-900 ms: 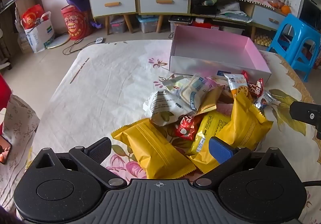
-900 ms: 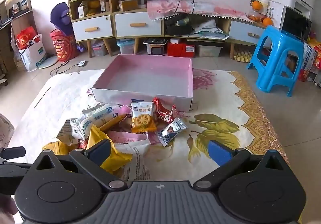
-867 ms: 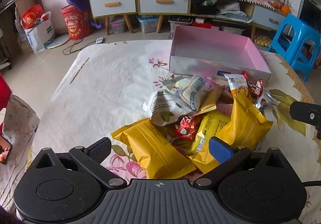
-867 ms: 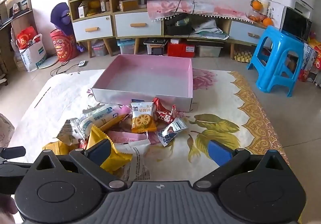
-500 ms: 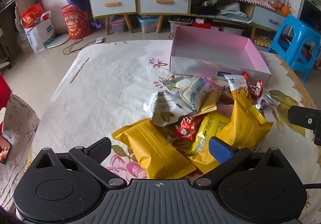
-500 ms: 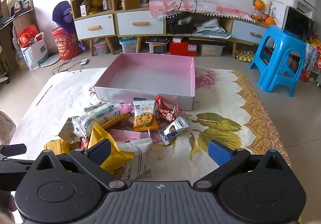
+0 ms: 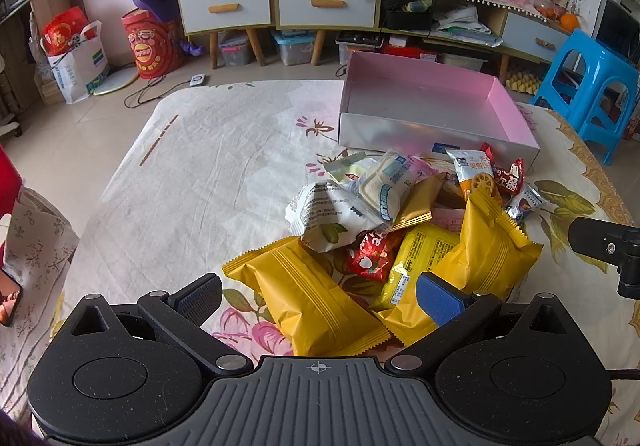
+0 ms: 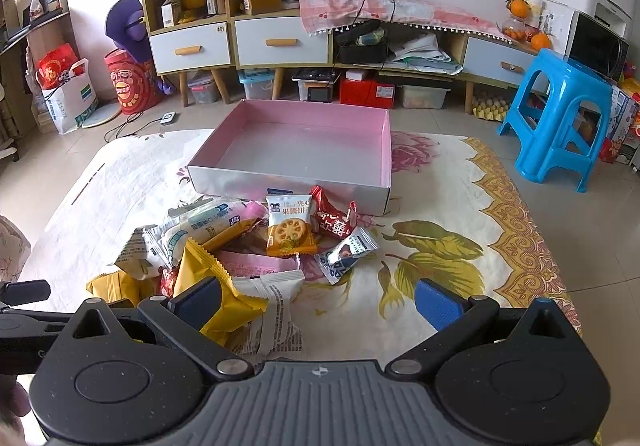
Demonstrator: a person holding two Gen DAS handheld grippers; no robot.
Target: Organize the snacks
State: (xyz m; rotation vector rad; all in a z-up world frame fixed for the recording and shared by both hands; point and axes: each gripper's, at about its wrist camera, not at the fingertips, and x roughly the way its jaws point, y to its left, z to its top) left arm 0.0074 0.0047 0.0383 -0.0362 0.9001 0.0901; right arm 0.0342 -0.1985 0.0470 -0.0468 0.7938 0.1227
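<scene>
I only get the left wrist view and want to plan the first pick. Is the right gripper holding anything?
Observer: No. The right gripper is open and grips nothing.
Operator: The box's near wall hides part of its floor from me. Anything in there?
Observer: Nothing. In the right wrist view the floor of the box is bare all over.
Operator: What sits behind the upright yellow packet?
Observer: A pink packet lies flat on the far side of the yellow packet.
</scene>
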